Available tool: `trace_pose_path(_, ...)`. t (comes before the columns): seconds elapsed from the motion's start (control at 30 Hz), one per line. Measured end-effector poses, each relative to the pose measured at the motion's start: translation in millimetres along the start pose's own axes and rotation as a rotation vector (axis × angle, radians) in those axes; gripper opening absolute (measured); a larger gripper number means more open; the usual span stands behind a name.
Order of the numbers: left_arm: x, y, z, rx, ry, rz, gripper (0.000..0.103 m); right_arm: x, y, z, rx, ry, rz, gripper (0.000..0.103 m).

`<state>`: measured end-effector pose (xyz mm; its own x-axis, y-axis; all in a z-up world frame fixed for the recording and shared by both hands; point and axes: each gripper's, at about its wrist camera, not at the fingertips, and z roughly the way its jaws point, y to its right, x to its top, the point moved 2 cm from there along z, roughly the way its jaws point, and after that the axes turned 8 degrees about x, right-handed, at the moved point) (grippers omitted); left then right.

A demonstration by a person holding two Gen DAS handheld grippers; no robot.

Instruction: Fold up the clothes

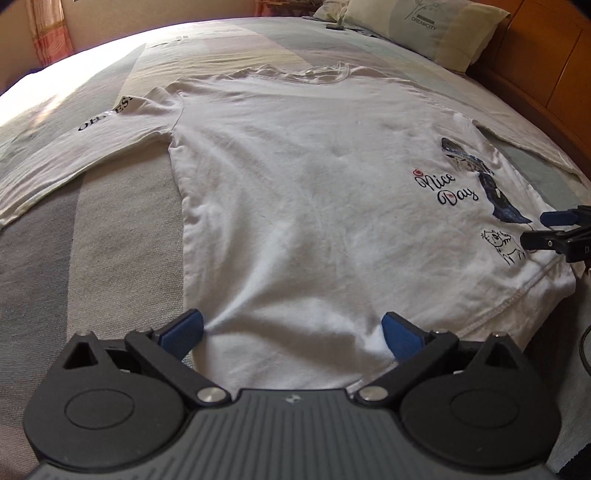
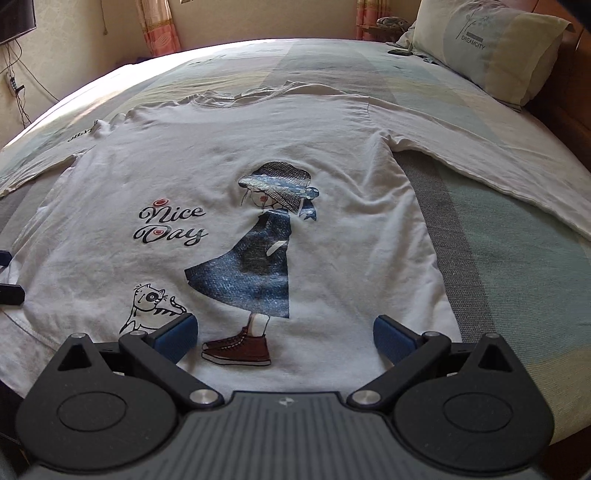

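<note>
Left wrist view has my left gripper (image 1: 291,330) sitting right at the bottom hem of the white shirt (image 1: 314,192), jaws spread wide with nothing pinched yet — cloth just lies between the blue pads (image 1: 183,332). The shirt is laid flat, print side up, on the striped bedspread (image 1: 92,236), collar pointing away toward the pillow (image 1: 424,29), both long sleeves stretched out sideways. Right gripper (image 2: 284,338) is the same story: wide open, empty, parked over the hem near the printed red shoes (image 2: 238,349). My read is we're at the very start, about to grab the hem at two spots. To do it well I'd get both pads down so they catch both layers of fabric, not just the top one, and grip at matching height on each side. Then lift evenly so the fold line stays straight — the left side looks a bit wrinkled near the hem, so watch for bunching.
</note>
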<state>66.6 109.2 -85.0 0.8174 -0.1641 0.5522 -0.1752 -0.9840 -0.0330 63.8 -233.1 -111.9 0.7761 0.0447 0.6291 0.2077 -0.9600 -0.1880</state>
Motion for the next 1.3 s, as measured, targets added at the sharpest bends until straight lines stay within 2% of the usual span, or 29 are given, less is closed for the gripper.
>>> trace_pose_path(0.03, 1.7, -1.1, -4.1, 0.0, 0.005, -0.021, 0.1, -0.2, 1.0, -0.6, 0.006, 0.002, 0.002, 0.103)
trace_pose_path(0.17, 12.9, 0.0, -20.3, -0.183, 0.08, -0.127, 0.101, -4.2, -2.1, 0.7, -0.005, 0.011, -0.032, 0.103)
trace_pose_path(0.2, 16.8, 1.5, -17.6, -0.199, 0.087, -0.147, 0.101, -4.9, -3.1, 1.1, -0.009, 0.013, -0.041, 0.103)
trace_pose_path(0.3, 24.0, 1.1, 3.8, -0.177, 0.067, -0.216, 0.101, -6.6, -2.4, 0.3, -0.006, 0.024, -0.044, 0.103)
trace_pose_path(0.4, 15.9, -6.8, 16.6, -0.119, 0.063, -0.268, 0.1, -8.4, -1.1, -0.9, 0.002, 0.034, -0.047, 0.103)
trace_pose_path(0.43, 12.6, -7.3, 15.7, -0.059, 0.047, -0.241, 0.1, -9.6, -0.4, -1.8, 0.005, 0.037, -0.048, 0.103)
trace_pose_path(0.5, 9.1, -10.8, 10.7, -0.031, 0.023, -0.208, 0.1, -12.0, 0.8, -3.5, 0.01, 0.044, -0.051, 0.103)
trace_pose_path(0.6, 22.6, -18.3, -0.1, -0.039, 0.025, -0.248, 0.099, -14.3, 1.1, -4.4, 0.01, 0.052, -0.059, 0.103)
trace_pose_path(0.67, 40.1, -19.3, -6.0, -0.085, 0.095, -0.248, 0.099, -14.6, -0.2, -3.2, 0.002, 0.053, -0.067, 0.103)
trace_pose_path(0.77, 71.2, -17.6, 15.2, -0.125, 0.101, -0.283, 0.099, -13.1, -0.9, -2.1, -0.006, 0.051, -0.061, 0.103)
trace_pose_path(0.8, 78.3, -19.4, 28.1, -0.141, 0.08, -0.308, 0.099, -12.7, -0.6, -2.0, -0.006, 0.049, -0.06, 0.103)
trace_pose_path(0.93, 86.3, -36.9, 65.3, -0.107, 0.082, -0.421, 0.098, -13.0, 0.1, -3.6, 0.0, 0.049, -0.059, 0.103)
trace_pose_path(1.0, 91.3, -46.1, 67.5, -0.002, 0.094, -0.418, 0.094, -13.2, 0.3, -3.8, 0.001, 0.049, -0.059, 0.103)
trace_pose_path(1.17, 93.2, -55.6, 57.4, -0.045, 0.067, -0.437, 0.094, -11.9, 1.2, -2.5, 0.0, 0.046, -0.06, 0.103)
trace_pose_path(1.23, 88.0, -43.1, 45.7, -0.104, 0.087, -0.395, 0.095, -11.0, 2.2, -1.7, -0.002, 0.049, -0.056, 0.103)
trace_pose_path(1.3, 79.5, -28.3, 43.5, -0.149, 0.059, -0.362, 0.095, -10.4, 2.1, -0.5, -0.006, 0.053, -0.053, 0.103)
